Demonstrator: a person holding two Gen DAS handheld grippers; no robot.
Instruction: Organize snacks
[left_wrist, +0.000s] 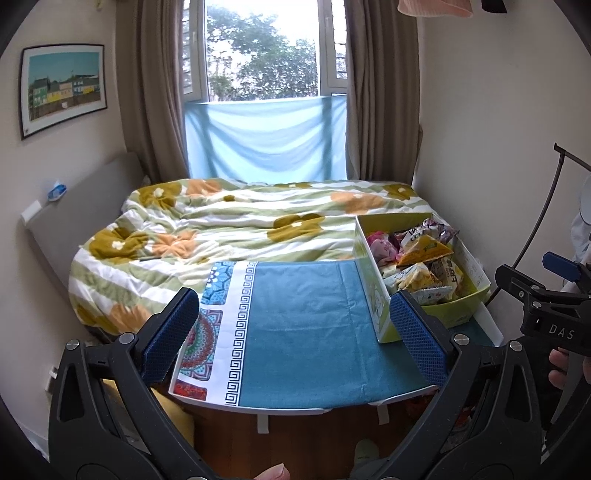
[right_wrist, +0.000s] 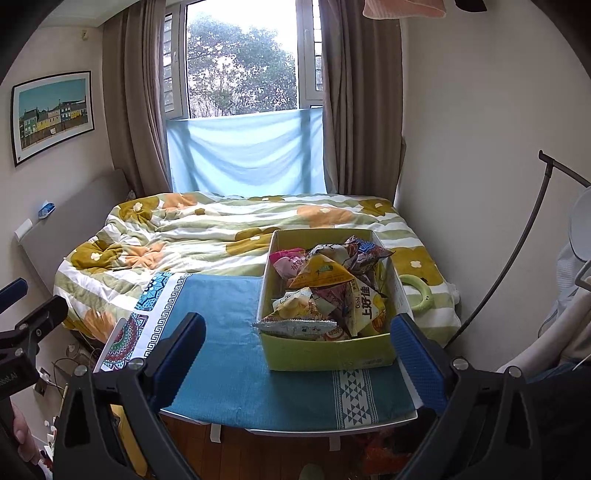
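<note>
A green cardboard box (right_wrist: 325, 354) stands on the right part of a small table covered with a teal cloth (right_wrist: 229, 347). It holds a heap of snack packets (right_wrist: 332, 295). In the left wrist view the box (left_wrist: 373, 291) and its snack packets (left_wrist: 421, 258) sit at the table's right end. My left gripper (left_wrist: 295, 332) is open and empty above the table's near edge, left of the box. My right gripper (right_wrist: 295, 354) is open and empty, in front of the box and apart from it. The right gripper also shows at the left wrist view's right edge (left_wrist: 546, 306).
A bed with a flowered quilt (right_wrist: 221, 229) lies behind the table, under a window with brown curtains. A green ring (right_wrist: 415, 291) lies on the quilt right of the box. A lamp stand (right_wrist: 517, 258) leans at the right wall. Wooden floor (right_wrist: 280, 458) lies below the table.
</note>
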